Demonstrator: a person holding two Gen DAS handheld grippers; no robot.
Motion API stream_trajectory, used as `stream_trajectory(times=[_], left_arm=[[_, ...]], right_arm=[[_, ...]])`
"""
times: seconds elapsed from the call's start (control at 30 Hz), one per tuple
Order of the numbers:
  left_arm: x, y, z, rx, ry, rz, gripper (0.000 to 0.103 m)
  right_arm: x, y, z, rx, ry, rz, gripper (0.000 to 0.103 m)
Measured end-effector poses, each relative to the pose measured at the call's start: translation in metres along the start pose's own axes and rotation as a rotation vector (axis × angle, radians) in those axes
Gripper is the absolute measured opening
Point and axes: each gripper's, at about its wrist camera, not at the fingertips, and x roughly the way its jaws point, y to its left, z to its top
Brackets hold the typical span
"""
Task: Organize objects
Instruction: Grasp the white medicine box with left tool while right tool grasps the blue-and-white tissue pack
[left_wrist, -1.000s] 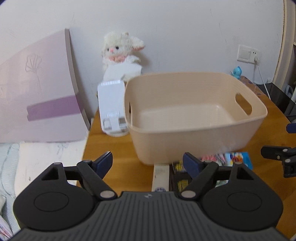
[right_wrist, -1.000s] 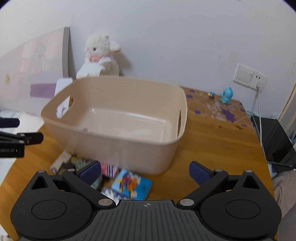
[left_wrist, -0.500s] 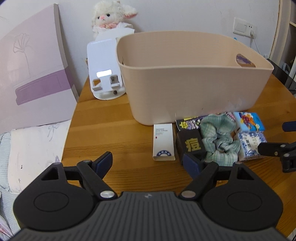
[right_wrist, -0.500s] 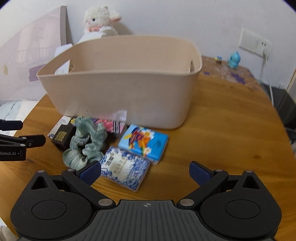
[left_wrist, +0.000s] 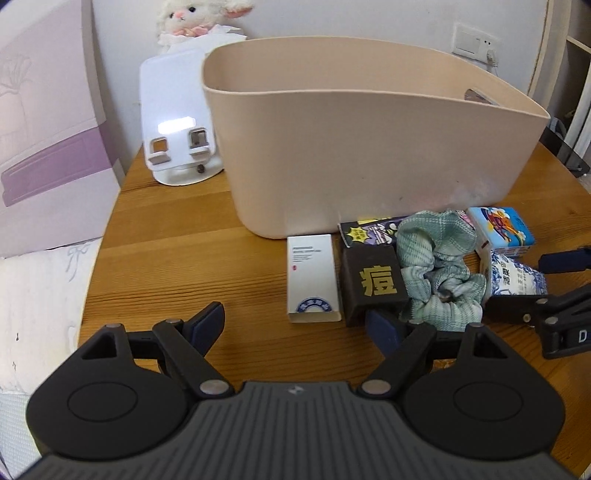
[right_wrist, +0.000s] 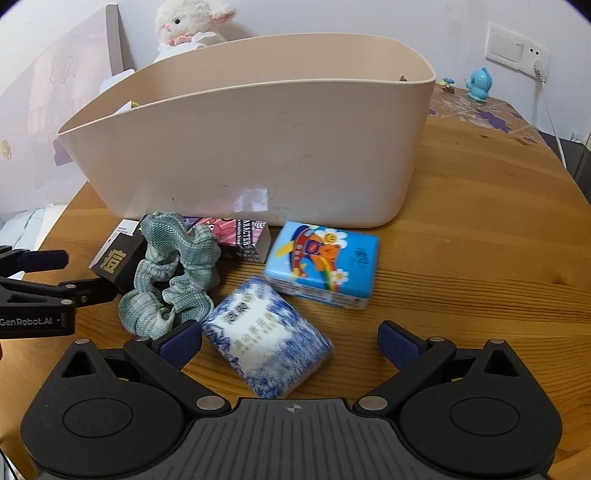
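Note:
A beige plastic bin stands on the wooden table. In front of it lie a white box, a dark box with a gold character, a green scrunchie, a purple-pink box, a blue cartoon tissue pack and a blue-white tissue pack. My left gripper is open just before the white and dark boxes. My right gripper is open, its fingers on either side of the blue-white pack.
A white plastic stand and a plush lamb sit behind the bin on the left. A pink-purple board leans at the left table edge. A blue figurine and a wall socket are at the far right.
Both grippers have come down and forward from above the bin to table level. The right gripper's fingers now flank the blue-white tissue pack. The objects have not moved.

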Motion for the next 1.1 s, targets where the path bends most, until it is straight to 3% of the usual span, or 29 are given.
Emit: stream_trajectory(times=[0.27, 0.47, 0.63, 0.87, 0.97, 1.03, 1.1], left_arm=[[0.001, -0.004, -0.001, 0.044, -0.014, -0.001, 0.085], [-0.007, 0.007, -0.003, 0.031, -0.025, 0.017, 0.085], [-0.010, 0.014, -0.002, 0.010, -0.033, 0.030, 0.085], [-0.011, 0.009, -0.002, 0.043, -0.042, 0.023, 0.085], [-0.003, 0.003, -0.003, 0.078, -0.033, -0.006, 0.084], [-0.001, -0.001, -0.004, 0.093, -0.046, -0.046, 0.082], [-0.001, -0.003, -0.003, 0.091, -0.049, -0.083, 0.070]], right_arm=[[-0.001, 0.002, -0.009, -0.069, -0.016, -0.038, 0.102], [-0.011, -0.004, -0.016, -0.113, -0.040, -0.054, 0.087], [-0.018, -0.009, -0.014, -0.099, -0.034, -0.052, 0.065], [-0.018, -0.022, -0.013, -0.092, -0.028, -0.039, 0.067], [-0.017, -0.021, -0.013, -0.101, -0.030, -0.040, 0.059], [-0.019, -0.018, -0.015, -0.107, -0.030, -0.038, 0.056], [-0.020, -0.019, -0.014, -0.108, -0.026, -0.028, 0.053]])
